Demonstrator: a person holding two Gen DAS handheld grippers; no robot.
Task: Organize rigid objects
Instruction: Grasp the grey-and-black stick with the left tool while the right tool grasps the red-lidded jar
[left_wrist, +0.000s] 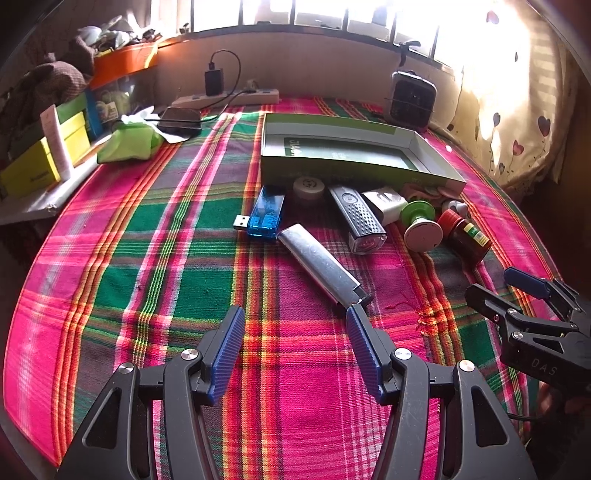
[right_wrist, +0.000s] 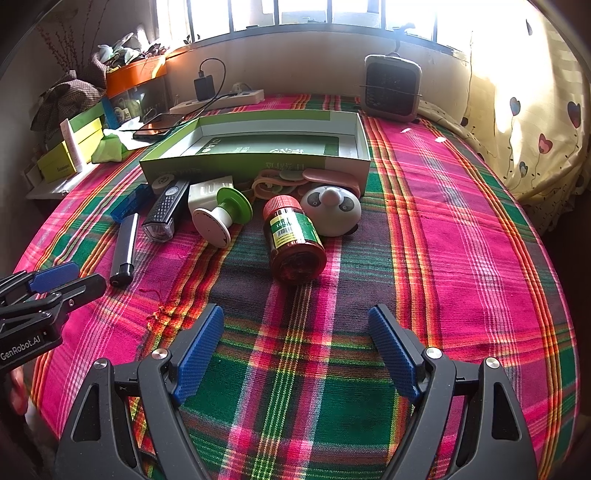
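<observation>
Although the green box (right_wrist: 258, 162) at upper centre of the right-wrist view lies open, only its printed floor shows inside, so the sorting appears not yet begun. All the rigid objects lie on the plaid cloth (right_wrist: 443, 258) along the box's near wall: a red bottle (right_wrist: 293, 238) on its side at centre frame, a panda-faced gadget (right_wrist: 330, 214) just right of it, a green-and-white spool (right_wrist: 225, 218) to its left, then a black torch (right_wrist: 164, 210), a silver lighter (right_wrist: 125, 249) and a blue USB stick (left_wrist: 266, 216); pink-and-green pieces hug the wall behind, too cluttered to identify. The right gripper (right_wrist: 295, 347), lower centre, is spread wide and holds nothing, aimed at the bottle. The left gripper (left_wrist: 295, 345) is likewise spread and empty, its right-hand finger close to the lighter's dark end. Every item judged still to be boxed.
</observation>
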